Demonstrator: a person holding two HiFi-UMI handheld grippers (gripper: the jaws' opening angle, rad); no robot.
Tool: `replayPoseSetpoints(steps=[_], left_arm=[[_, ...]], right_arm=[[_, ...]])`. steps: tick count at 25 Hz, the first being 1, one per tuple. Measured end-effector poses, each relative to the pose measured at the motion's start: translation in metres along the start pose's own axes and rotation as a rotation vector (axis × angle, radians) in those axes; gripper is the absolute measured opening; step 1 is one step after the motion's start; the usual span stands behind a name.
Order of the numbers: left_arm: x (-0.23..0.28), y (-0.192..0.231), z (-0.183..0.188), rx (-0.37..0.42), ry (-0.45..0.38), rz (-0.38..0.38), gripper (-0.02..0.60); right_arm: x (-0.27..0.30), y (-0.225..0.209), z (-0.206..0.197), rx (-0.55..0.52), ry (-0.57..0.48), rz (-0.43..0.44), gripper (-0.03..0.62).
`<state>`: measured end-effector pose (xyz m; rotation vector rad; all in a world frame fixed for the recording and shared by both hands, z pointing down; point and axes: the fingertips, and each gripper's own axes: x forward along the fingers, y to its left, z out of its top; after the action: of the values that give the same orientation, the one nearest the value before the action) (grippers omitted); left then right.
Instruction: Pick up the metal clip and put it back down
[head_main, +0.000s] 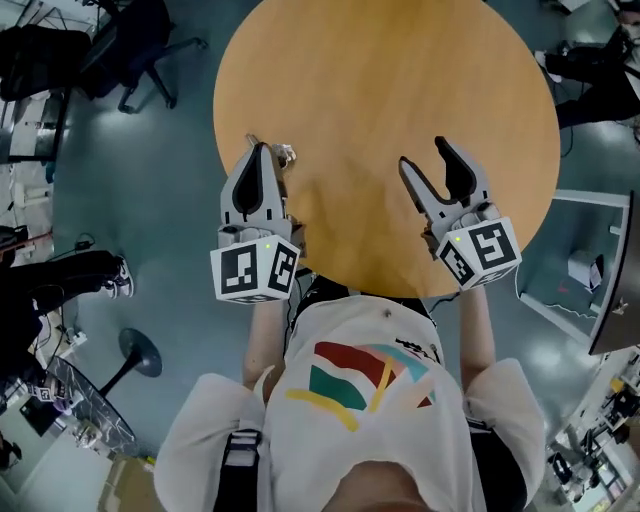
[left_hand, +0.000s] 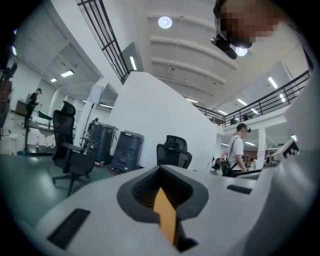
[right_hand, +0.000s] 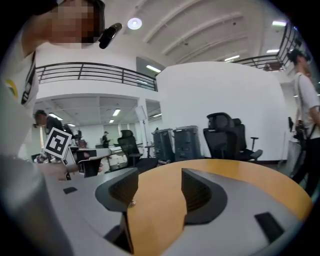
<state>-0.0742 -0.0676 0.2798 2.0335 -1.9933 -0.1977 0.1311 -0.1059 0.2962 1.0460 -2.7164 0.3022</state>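
On the round wooden table (head_main: 400, 70), a small shiny metal clip (head_main: 284, 153) lies near the left edge. My left gripper (head_main: 257, 152) rests just to the clip's left with its jaws together and nothing in them. In the left gripper view only a thin sliver of table shows between the left gripper's (left_hand: 161, 170) pads. My right gripper (head_main: 424, 153) lies over the table's right side, far from the clip, with its jaws wide apart and only bare wood between them. In the right gripper view (right_hand: 157, 182) a tiny glinting speck (right_hand: 131, 203) shows by the left finger.
A black office chair (head_main: 135, 45) stands on the floor beyond the table's left edge. A person's shoe (head_main: 118, 276) and a round stand base (head_main: 140, 352) are at the left. White furniture (head_main: 600, 270) stands at the right. Chairs and a standing person (left_hand: 235, 152) show in the gripper views.
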Motion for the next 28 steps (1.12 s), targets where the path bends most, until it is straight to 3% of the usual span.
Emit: replayPoseSetpoints(steps=[3, 7, 9, 12, 15, 18, 23, 28], left_arm=[[-0.004, 0.038, -0.007, -0.011, 0.007, 0.087, 0.043], [-0.007, 0.072, -0.024, -0.041, 0.022, 0.207, 0.043], [-0.01, 0.089, -0.029, -0.057, 0.033, 0.265, 0.043], [-0.038, 0.146, -0.067, -0.078, 0.058, 0.331, 0.043], [-0.075, 0.196, -0.113, -0.11, 0.078, 0.384, 0.043], [-0.092, 0.223, -0.144, -0.156, 0.099, 0.441, 0.043], [-0.1, 0.258, -0.178, -0.199, 0.115, 0.484, 0.043], [-0.098, 0.268, -0.195, -0.231, 0.114, 0.499, 0.043]], right_arm=[[0.056, 0.033, 0.0, -0.145, 0.052, 0.268, 0.255], [0.12, 0.074, -0.024, -0.408, 0.206, 0.659, 0.255], [0.154, 0.092, -0.038, -0.489, 0.279, 0.796, 0.255], [0.205, 0.147, -0.103, -0.605, 0.383, 0.944, 0.255], [0.236, 0.196, -0.171, -0.708, 0.454, 1.038, 0.255], [0.252, 0.218, -0.207, -0.759, 0.512, 1.121, 0.255], [0.276, 0.234, -0.239, -0.814, 0.544, 1.17, 0.255], [0.286, 0.243, -0.245, -0.785, 0.548, 1.199, 0.255]])
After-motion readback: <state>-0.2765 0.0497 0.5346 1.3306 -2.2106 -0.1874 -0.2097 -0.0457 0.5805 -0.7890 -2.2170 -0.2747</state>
